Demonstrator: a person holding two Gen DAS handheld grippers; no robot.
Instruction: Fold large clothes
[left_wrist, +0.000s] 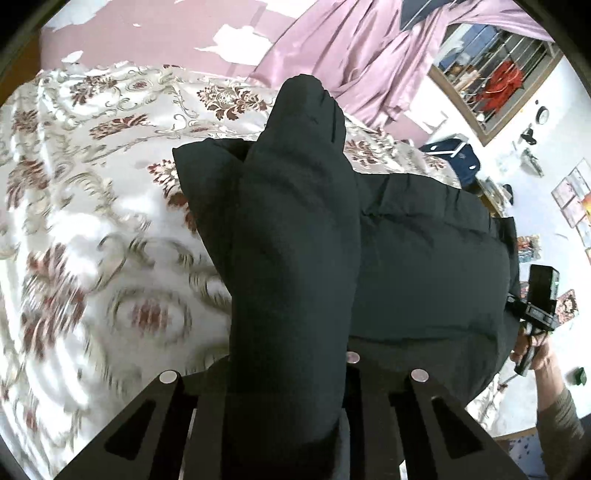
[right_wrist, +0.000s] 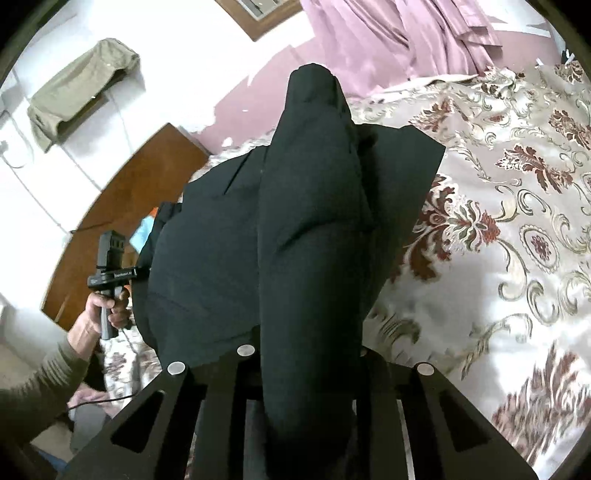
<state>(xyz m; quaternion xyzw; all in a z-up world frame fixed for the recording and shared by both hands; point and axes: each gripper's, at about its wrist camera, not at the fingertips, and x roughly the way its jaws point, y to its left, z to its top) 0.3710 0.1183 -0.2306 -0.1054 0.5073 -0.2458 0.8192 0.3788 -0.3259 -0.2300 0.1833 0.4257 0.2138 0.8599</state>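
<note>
Black coat (left_wrist: 424, 258) hangs over the bed (left_wrist: 92, 221). Left gripper (left_wrist: 291, 369) and right gripper (right_wrist: 306, 369) each pinch a bunched edge toward 12 o'clock. Probably padded: soft, bulky, best held at hems.

Thick folds of the black garment (left_wrist: 295, 240) bury the fingertips of the left gripper (left_wrist: 291, 373) and the right gripper (right_wrist: 306, 369) — neither grip point shows. The floral bedspread (left_wrist: 92, 288) smears into blur near the lens, and both gripper bodies run off the bottom edge.
</note>
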